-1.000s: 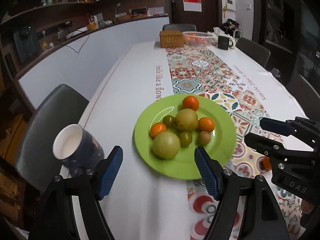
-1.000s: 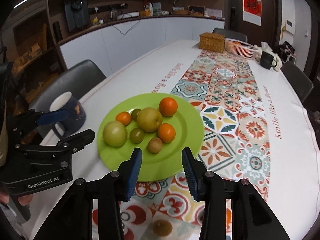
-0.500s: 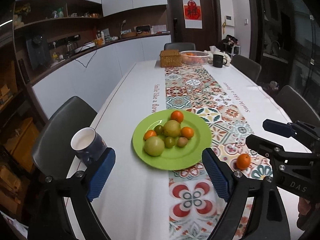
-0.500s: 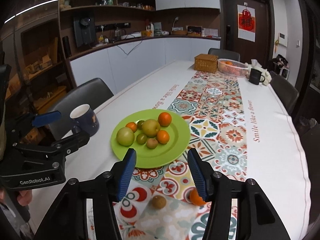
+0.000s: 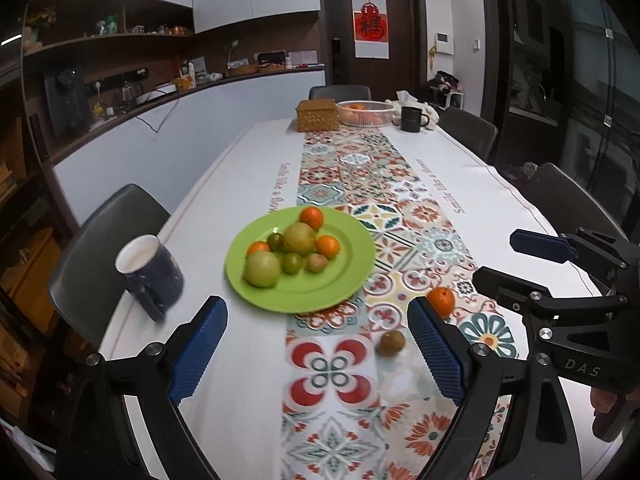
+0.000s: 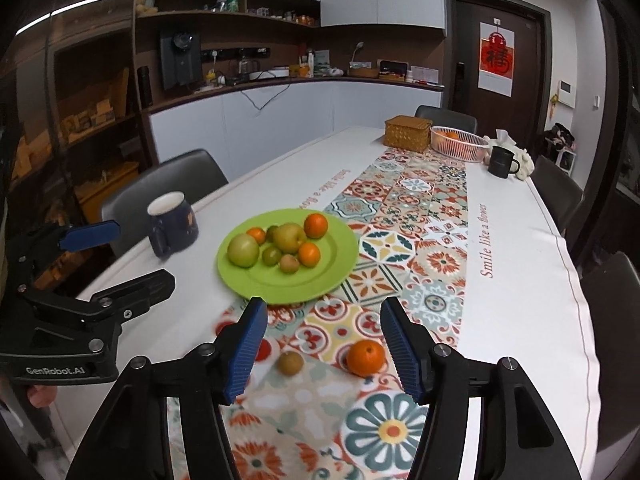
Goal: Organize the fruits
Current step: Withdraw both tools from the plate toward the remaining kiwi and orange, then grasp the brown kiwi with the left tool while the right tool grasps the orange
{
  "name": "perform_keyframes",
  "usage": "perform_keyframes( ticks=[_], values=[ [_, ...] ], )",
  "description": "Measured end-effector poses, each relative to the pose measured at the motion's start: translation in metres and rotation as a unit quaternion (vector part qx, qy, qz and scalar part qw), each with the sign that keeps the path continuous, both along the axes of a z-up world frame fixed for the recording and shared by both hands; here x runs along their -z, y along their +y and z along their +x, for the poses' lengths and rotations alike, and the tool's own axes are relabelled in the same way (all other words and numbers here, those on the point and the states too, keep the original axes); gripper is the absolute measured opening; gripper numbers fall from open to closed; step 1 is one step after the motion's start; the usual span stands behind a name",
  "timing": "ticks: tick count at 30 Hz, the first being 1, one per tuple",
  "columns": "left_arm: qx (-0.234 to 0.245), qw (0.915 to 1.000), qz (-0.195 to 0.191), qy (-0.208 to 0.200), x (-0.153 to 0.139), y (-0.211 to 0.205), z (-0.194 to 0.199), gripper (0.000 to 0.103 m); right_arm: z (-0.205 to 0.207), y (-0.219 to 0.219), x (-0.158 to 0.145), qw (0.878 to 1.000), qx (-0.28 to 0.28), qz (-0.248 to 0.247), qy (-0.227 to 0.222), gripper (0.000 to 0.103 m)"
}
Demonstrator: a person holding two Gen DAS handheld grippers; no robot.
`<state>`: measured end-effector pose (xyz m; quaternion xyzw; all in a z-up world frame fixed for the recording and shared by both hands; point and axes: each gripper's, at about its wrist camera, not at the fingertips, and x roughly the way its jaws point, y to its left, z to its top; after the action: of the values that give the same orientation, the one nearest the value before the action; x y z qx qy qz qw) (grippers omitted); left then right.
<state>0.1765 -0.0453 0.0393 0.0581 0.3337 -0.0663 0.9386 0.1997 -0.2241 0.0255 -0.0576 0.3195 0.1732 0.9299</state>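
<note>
A green plate (image 5: 344, 276) (image 6: 328, 276) holds several fruits: oranges, green fruits and a small brown one. A loose orange (image 5: 441, 301) (image 6: 365, 358) and a small brown fruit (image 5: 391, 343) (image 6: 290, 363) lie on the patterned runner in front of the plate. My left gripper (image 5: 316, 350) is open and empty, above the table short of the plate. My right gripper (image 6: 324, 346) is open and empty, with the two loose fruits between and just beyond its fingertips. It also shows in the left wrist view (image 5: 516, 260).
A dark blue mug (image 5: 150, 276) (image 6: 173, 228) stands left of the plate near the table edge. At the far end stand a wicker box (image 5: 317, 115), a white fruit basket (image 5: 365, 112) and a black mug (image 5: 411, 119). Chairs line both sides.
Both grippers have pulled back and up from the plate. The loose orange and the brown fruit on the runner have come into view. Both grippers stay open.
</note>
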Motion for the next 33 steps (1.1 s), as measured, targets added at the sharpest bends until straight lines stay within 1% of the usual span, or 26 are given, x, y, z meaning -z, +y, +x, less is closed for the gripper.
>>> perform_keyframes(
  ticks=[5, 8, 13, 18, 22, 25, 27, 30, 33],
  values=[
    [0.011, 0.9999, -0.001, 0.011, 0.018, -0.015, 0.0, 0.092, 0.001, -0.011, 0.012, 1.0, -0.009, -0.015, 0.011, 0.06],
    [0.013, 0.9997, 0.008, 0.019, 0.032, -0.024, 0.003, 0.092, 0.004, -0.018, 0.022, 0.999, -0.01, -0.022, 0.022, 0.06],
    [0.032, 0.9988, 0.011, 0.036, 0.059, -0.035, 0.013, 0.092, 0.014, -0.026, 0.041, 0.998, -0.011, -0.036, 0.045, 0.06],
    [0.053, 0.9962, -0.01, 0.069, 0.083, -0.039, 0.026, 0.092, 0.025, -0.027, 0.063, 0.996, -0.02, -0.053, 0.067, 0.06],
    [0.058, 0.9945, -0.009, 0.087, 0.099, -0.042, 0.036, 0.084, 0.036, -0.025, 0.081, 0.994, -0.027, -0.058, 0.086, 0.06],
    [0.064, 0.993, -0.007, 0.099, 0.109, -0.044, 0.043, 0.08, 0.043, -0.022, 0.093, 0.993, -0.031, -0.062, 0.095, 0.06],
    [0.07, 0.9924, -0.007, 0.101, 0.114, -0.045, 0.045, 0.079, 0.047, -0.021, 0.1, 0.992, -0.032, -0.066, 0.101, 0.06],
    [0.081, 0.9912, -0.008, 0.105, 0.118, -0.049, 0.049, 0.075, 0.054, -0.02, 0.109, 0.991, -0.032, -0.067, 0.109, 0.06],
    [0.084, 0.9903, -0.009, 0.11, 0.122, -0.053, 0.055, 0.067, 0.06, -0.021, 0.115, 0.991, -0.029, -0.066, 0.115, 0.06]
  ],
)
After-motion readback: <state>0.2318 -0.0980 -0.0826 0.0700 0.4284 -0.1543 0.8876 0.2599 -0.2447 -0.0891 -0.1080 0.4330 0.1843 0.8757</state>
